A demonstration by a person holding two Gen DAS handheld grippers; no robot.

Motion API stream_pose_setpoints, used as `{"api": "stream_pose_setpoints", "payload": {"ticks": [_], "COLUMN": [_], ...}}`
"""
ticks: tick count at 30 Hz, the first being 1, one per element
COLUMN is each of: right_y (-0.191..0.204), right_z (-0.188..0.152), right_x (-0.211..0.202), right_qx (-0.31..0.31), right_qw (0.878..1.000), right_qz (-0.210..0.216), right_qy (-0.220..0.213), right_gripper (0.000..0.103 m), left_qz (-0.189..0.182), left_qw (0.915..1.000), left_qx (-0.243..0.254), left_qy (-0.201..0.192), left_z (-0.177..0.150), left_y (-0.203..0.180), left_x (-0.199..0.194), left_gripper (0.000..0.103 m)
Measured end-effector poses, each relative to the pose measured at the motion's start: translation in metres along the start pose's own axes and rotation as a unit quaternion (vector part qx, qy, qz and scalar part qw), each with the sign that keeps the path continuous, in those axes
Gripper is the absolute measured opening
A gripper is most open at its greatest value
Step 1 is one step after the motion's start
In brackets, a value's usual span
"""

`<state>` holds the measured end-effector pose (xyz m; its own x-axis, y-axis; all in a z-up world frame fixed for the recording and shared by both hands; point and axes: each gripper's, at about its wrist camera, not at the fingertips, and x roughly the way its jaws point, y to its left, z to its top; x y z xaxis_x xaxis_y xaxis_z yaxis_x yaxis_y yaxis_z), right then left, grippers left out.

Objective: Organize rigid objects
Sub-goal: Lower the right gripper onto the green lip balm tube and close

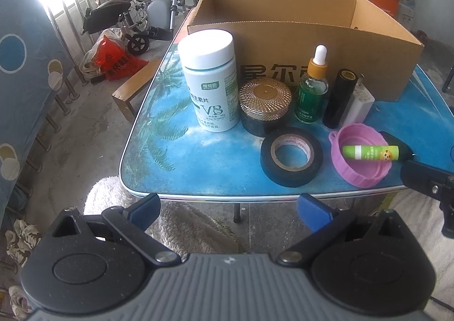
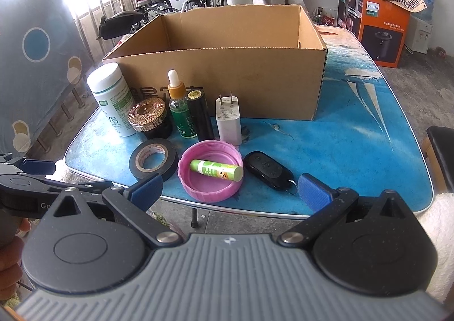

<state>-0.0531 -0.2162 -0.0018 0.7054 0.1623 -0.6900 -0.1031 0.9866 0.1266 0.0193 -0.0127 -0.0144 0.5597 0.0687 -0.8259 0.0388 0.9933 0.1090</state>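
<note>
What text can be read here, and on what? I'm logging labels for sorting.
"VB": white bottle.
"PHILIPS": orange box.
Large printed characters, partly hidden by the items in front: carton.
Too small or blurred: green bottle, green stick, tape core, charger.

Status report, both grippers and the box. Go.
Left gripper open, right gripper open, both short of the table edge. Cardboard box looks empty, items lined up before it. Nothing in the way.

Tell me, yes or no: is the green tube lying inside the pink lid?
Yes, the green tube lies across the upturned pink lid, resting on its rim.
</note>
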Motion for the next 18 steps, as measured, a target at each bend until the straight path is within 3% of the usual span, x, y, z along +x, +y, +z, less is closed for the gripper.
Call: {"api": "stream_pose_setpoints", "payload": {"ticks": [5,9,14,18], "right_y": [-0.009,-0.021,-0.041,-0.056], "right_z": [0.002,0.006,0.009,0.010], "right_x": [0.007,0.014,0.015,0.010], "right_qx": [0.012,0.031,0.052,0.061], "right_qw": [1.000,0.999,0.998,0.995], "right_qz": [0.009,0.020,0.022,0.062], "right_qy": [-0.002,-0.002,-0.022,-0.040], "right_gripper": [0.102,0.102,0.102,0.102], "left_qz": [-0.005,-0.027,-0.098,-0.171], "left_qw": [0.9998,0.9978,0.9879,0.9758], "left_qx": [0.017,0.048,0.082,0.084], "left_qy": [-0.002,-0.036,-0.088,-0.107], "left_z": [0.003,0.006,0.008,0.009], "left_y": [-0.010,-0.026,-0.041,-0.046], "left_x": [0.006,0.005,0.000,0.004], "left_gripper": [0.103,0.103,0.103,0.103]}}
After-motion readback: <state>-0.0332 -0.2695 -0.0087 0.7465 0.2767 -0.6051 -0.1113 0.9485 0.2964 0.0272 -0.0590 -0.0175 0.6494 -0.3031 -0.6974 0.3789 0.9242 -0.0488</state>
